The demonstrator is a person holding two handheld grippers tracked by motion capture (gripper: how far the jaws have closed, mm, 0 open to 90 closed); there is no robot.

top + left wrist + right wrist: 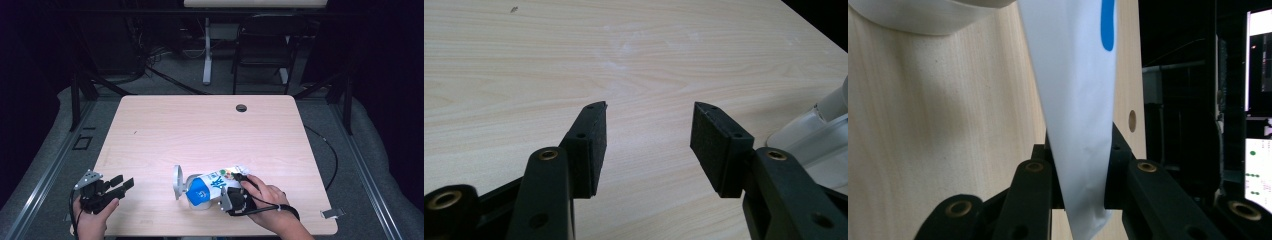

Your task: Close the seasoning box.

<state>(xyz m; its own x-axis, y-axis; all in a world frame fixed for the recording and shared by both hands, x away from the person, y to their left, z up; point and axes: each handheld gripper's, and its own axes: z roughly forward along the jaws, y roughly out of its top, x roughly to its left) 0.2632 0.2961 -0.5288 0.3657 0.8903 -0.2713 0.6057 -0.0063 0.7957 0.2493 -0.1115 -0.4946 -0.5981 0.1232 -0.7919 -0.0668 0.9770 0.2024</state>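
Note:
A white pouch with blue print (204, 190) lies near the table's front edge, partly over a white round container (178, 181). My right gripper (226, 192), held in a hand, is shut on the pouch's plain white end. In the right gripper view the pouch (1073, 90) runs up from between the two jaws of this gripper (1080, 167), and the container's white curve (923, 15) sits at the top left. My left gripper (124, 183) is held at the front left corner, open (649, 127) and with nothing between its pads. The container's pale edge (819, 130) appears at its right.
The light wooden table (200, 130) has a small round cable hole (241, 107) near its far edge. A black chair (262, 45) and a white table leg (207, 50) stand behind it. A small metal clip (332, 213) lies at the front right corner.

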